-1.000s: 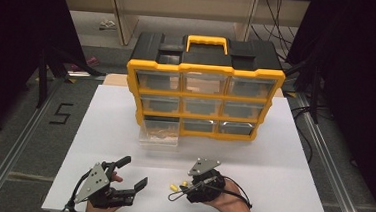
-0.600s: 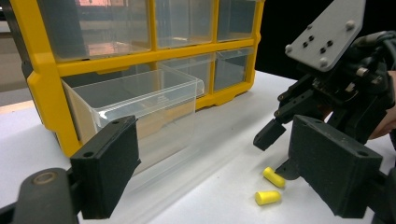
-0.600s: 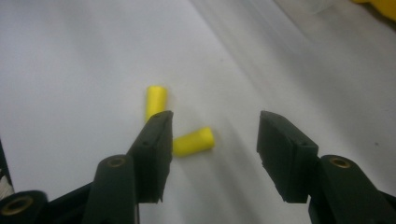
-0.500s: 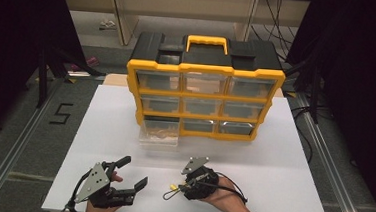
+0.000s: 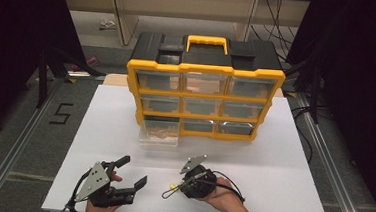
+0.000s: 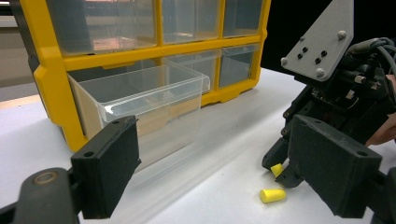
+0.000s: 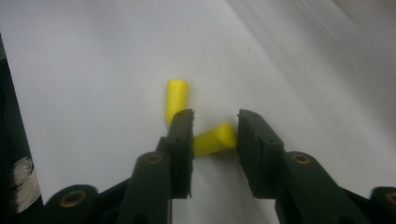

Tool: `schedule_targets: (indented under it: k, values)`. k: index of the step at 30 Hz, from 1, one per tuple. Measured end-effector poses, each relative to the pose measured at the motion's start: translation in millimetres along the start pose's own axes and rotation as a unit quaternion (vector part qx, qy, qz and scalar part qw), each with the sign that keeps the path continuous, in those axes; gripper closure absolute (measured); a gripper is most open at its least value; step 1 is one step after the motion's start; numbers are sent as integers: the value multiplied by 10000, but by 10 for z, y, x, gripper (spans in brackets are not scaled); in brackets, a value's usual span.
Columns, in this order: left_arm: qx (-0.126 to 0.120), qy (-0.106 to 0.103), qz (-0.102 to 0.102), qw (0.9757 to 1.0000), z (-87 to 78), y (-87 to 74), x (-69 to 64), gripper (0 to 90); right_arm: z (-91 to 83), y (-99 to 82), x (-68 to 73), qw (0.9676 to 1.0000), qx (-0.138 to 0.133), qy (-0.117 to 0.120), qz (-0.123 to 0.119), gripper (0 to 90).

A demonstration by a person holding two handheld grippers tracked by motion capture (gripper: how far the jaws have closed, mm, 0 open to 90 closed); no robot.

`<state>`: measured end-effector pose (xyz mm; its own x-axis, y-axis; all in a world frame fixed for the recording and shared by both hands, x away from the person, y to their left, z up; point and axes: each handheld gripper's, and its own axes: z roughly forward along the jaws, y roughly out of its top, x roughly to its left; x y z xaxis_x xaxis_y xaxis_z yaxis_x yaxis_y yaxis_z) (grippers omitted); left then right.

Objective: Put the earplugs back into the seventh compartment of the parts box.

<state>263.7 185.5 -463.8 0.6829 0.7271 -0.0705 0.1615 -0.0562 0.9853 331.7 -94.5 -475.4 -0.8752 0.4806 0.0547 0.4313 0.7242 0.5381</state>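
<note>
Yellow-black drawer organizer [image 5: 204,94] upright on white table [image 5: 99,125]; bottom-left drawer [image 5: 159,134] open.

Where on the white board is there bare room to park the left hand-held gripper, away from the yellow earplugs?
The white board is bare right of the right hand-held gripper, and along its left edge beside the organizer. It is crowded in front of the pulled-out clear drawer and around the two yellow earplugs, one sitting between the right hand-held gripper's closing jaws. The left hand-held gripper hovers open nearby.
</note>
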Motion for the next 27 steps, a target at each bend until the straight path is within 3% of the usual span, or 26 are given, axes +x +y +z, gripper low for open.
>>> schedule_targets:
  k: [6, 16, 27]
  values:
    - [-4, -6, 10, 10000, -3, 0, -2, 166, -15, -3, -8, 10000, -49, 26, -10, 756]
    - [-4, -10, 12, 10000, -3, 0, -2, 166, -174, 6, -79, 9984, -531, -140, 130, 765]
    - [2, -19, 14, 10000, 0, -1, -4, 167, -356, 35, -110, 9927, -1084, -460, 245, 767]
